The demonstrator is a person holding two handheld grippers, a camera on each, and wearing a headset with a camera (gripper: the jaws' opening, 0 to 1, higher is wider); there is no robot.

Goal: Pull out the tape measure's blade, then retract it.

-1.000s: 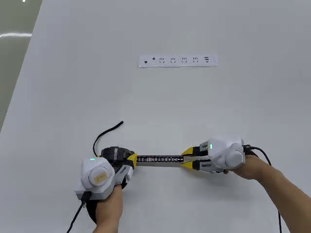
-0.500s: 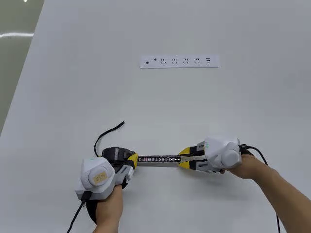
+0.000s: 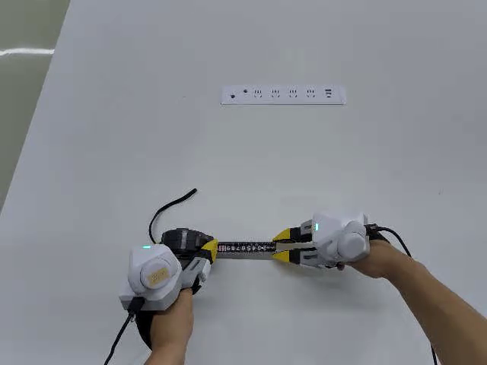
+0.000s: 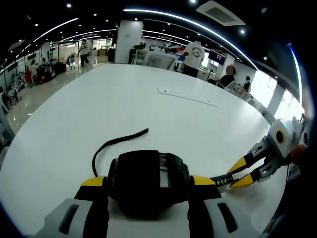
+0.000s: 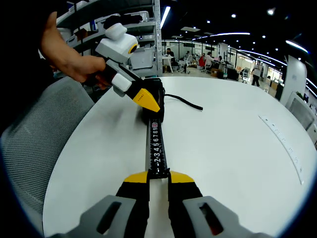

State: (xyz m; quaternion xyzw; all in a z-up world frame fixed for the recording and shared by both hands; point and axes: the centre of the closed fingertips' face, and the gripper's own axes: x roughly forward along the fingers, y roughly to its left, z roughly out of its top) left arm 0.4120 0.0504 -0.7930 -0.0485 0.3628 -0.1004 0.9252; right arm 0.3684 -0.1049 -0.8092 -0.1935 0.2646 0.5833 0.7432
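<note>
The black tape measure case [image 3: 183, 241] rests on the white table, clamped between the yellow-tipped jaws of my left gripper [image 3: 199, 255]; in the left gripper view the case [image 4: 147, 181] sits between the two fingers. Its blade [image 3: 245, 247] runs out to the right, numbers facing up. My right gripper [image 3: 281, 246] is shut on the blade's end. In the right gripper view the blade [image 5: 156, 146] stretches from my right gripper [image 5: 158, 177] to the case [image 5: 154, 101]. A black wrist strap [image 3: 169, 207] curls away from the case.
A white power strip [image 3: 283, 95] lies flat toward the far side of the table. The table's left edge [image 3: 30, 129] drops to a grey floor. Black cables trail from both grippers. People and desks stand far off in the room.
My right gripper has moved left toward the case, so the exposed blade is shorter. The left gripper and case have stayed put.
</note>
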